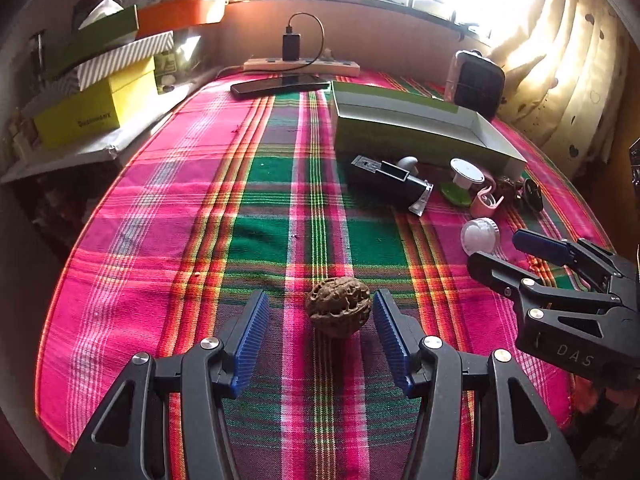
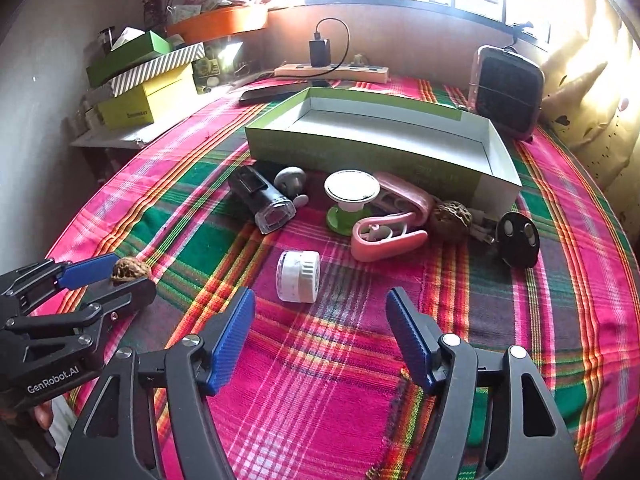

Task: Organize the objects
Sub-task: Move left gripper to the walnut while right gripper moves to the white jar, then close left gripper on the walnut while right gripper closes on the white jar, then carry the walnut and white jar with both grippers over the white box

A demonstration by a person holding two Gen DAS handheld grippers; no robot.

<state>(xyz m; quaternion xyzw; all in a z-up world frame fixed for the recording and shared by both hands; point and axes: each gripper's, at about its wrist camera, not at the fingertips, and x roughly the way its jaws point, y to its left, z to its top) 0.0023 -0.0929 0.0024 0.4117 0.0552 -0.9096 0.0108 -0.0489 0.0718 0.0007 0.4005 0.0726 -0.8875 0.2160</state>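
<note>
A brown walnut point(image 1: 338, 311) lies on the plaid cloth between the open fingers of my left gripper point(image 1: 320, 312), apart from both pads; it also shows in the right wrist view point(image 2: 130, 269). My right gripper point(image 2: 320, 312) is open and empty, just short of a white jar point(image 2: 299, 276) lying on its side. An open green box point(image 2: 384, 136) stands behind a row of small items: a black light point(image 2: 262, 198), a green-and-white stand point(image 2: 349, 196), a pink case point(image 2: 390, 222), a second walnut point(image 2: 450, 216) and a black fob point(image 2: 518, 239).
A power strip point(image 2: 332, 71) with a charger and a dark phone point(image 2: 280, 94) lie at the back. A black pouch point(image 2: 506, 94) stands at the back right. Stacked boxes point(image 2: 144, 80) sit on a shelf at left. Curtains hang at right.
</note>
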